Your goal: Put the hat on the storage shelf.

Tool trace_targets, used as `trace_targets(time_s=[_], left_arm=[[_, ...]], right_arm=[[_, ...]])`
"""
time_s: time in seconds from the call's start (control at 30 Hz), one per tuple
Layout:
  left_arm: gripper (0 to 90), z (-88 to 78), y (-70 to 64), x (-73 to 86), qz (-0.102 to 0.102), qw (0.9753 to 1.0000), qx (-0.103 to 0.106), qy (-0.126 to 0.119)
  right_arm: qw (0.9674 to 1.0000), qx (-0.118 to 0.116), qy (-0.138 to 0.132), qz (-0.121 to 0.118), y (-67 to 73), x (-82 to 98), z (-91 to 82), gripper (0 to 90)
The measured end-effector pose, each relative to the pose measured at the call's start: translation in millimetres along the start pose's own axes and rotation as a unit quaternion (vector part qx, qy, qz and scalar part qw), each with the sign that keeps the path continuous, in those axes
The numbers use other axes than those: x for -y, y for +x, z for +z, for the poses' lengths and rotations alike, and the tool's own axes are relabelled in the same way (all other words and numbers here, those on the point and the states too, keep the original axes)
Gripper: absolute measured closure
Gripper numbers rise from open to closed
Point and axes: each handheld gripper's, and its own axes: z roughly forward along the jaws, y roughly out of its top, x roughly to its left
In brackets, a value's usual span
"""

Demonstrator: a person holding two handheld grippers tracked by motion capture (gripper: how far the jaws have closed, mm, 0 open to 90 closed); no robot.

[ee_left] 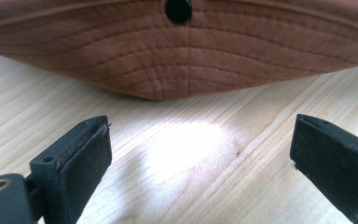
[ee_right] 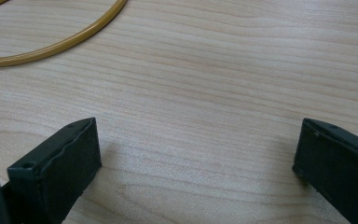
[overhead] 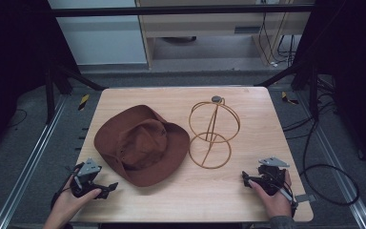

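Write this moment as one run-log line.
left gripper: open, facing hat brim | right gripper: open, near stand base | hat: on table

From overhead, the high view looks forward over the whole table [overhead: 181, 195]. Each gripper view sits low, facing past its jaws: the hat [ee_left: 182, 56] lies close beyond the left's, the wire stand [ee_right: 56, 44] beyond the right's.

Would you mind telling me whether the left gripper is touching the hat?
Apart. In the left gripper view, bare table lies between the open left gripper and the hat brim.
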Motion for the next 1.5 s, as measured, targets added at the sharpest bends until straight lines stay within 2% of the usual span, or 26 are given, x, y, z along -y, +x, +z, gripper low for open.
trace_targets(time_s=[0.07, 0.17, 0.37, 0.43, 0.6, 0.63, 0.7, 0.77, 0.83, 0.87, 0.9, 1.0, 1.03, 1.07, 1.13, 1.17, 1.23, 1.27, 1.33, 1.4, 1.43, 1.47, 1.5], left_arm=[[5.7, -5.7, 2.8, 0.0, -0.001, 0.9998, -0.016, -0.013], [6.0, -12.3, 6.6, -0.7, -0.009, 0.9991, -0.026, -0.031], [5.4, -21.7, 8.9, -5.8, -0.014, 0.9981, -0.025, -0.055], [5.1, -26.9, 6.5, -12.7, -0.005, 0.9977, -0.029, -0.061], [5.1, -30.7, 6.1, -23.6, -0.001, 0.9969, -0.034, -0.071], [5.0, -30.5, 6.7, -30.8, 0.004, 0.9974, -0.030, -0.065], [5.0, -29.8, 6.9, -35.4, 0.009, 0.9975, -0.029, -0.063], [5.0, -26.9, 8.4, -50.5, 0.023, 0.9979, -0.026, -0.054], [5.0, -23.9, 10.5, -61.6, 0.035, 0.9978, -0.034, -0.046], [5.1, -23.9, 10.5, -61.6, 0.035, 0.9978, -0.034, -0.046], [5.0, -20.5, 12.4, -75.0, 0.041, 0.9981, -0.029, -0.037], [4.8, -17.2, 12.7, -88.1, 0.049, 0.9983, -0.021, -0.023], [4.7, -13.6, 12.5, -99.4, 0.052, 0.9985, -0.009, -0.012], [4.8, -13.6, 12.5, -99.4, 0.052, 0.9985, -0.009, -0.012], [4.7, -7.3, 12.1, -114.2, 0.050, 0.9987, 0.015, -0.002], [4.7, -2.5, 13.1, -122.8, 0.040, 0.9988, 0.030, 0.002], [4.9, 0.4, 13.5, -127.2, 0.041, 0.9988, 0.026, 0.005], [4.9, 6.1, 14.1, -136.0, 0.051, 0.9984, 0.020, 0.015], [4.9, 9.6, 14.1, -141.8, 0.055, 0.9982, 0.018, 0.019], [4.3, 16.7, 13.0, -155.5, 0.053, 0.9978, 0.031, 0.026], [4.2, 20.0, 10.6, -163.0, 0.059, 0.9973, 0.030, 0.031], [4.2, 20.0, 10.6, -163.0, 0.059, 0.9973, 0.030, 0.031], [4.4, 24.5, 5.5, -171.7, 0.070, 0.9966, 0.028, 0.034]], right_arm=[[1.0000, 0.000, 0.000, 0.000, 0.0, 0.0, 0.0, 0.6], [1.0000, 0.000, 0.000, 0.000, 0.0, 0.0, 0.0, 0.6], [1.0000, 0.000, 0.000, 0.000, 0.0, 0.0, 0.0, 0.6], [1.0000, 0.000, 0.000, 0.000, -0.1, 0.0, 0.0, 0.6], [1.0000, 0.000, 0.000, 0.000, 0.0, 0.0, 0.0, 0.6], [1.0000, 0.000, 0.000, 0.000, -0.1, 0.0, 0.0, 0.6], [1.0000, 0.000, 0.000, 0.000, 0.0, 0.0, 0.0, 0.6], [1.0000, 0.000, 0.001, 0.001, 0.1, 0.0, 0.0, 0.6], [1.0000, 0.001, 0.001, 0.001, 0.0, 0.0, 0.0, 0.6], [1.0000, 0.001, 0.001, 0.001, 0.0, 0.0, 0.0, 0.6], [1.0000, 0.000, 0.001, 0.001, 0.0, 0.0, 0.0, 0.6], [1.0000, 0.000, 0.001, 0.001, 0.0, 0.0, 0.0, 0.6], [1.0000, 0.000, 0.001, 0.001, 0.0, 0.0, 0.0, 0.6], [1.0000, 0.000, 0.001, 0.001, 0.0, 0.0, 0.0, 0.6], [1.0000, 0.000, 0.001, 0.001, 0.0, 0.0, 0.0, 0.6], [1.0000, 0.000, 0.001, 0.001, 0.0, 0.0, 0.0, 0.6], [1.0000, 0.000, 0.001, 0.001, 0.0, 0.0, 0.0, 0.6], [1.0000, 0.000, 0.001, 0.001, 0.0, 0.0, 0.0, 0.6], [1.0000, 0.001, 0.001, 0.000, -0.1, 0.0, 0.0, 0.6], [1.0000, 0.000, 0.001, 0.001, 0.0, 0.0, 0.0, 0.6], [1.0000, 0.001, 0.001, 0.001, 0.0, 0.0, 0.0, 0.6], [1.0000, 0.000, 0.001, 0.001, 0.0, 0.0, 0.0, 0.6], [1.0000, 0.000, 0.000, 0.000, -0.1, 0.0, 0.0, 0.6]])
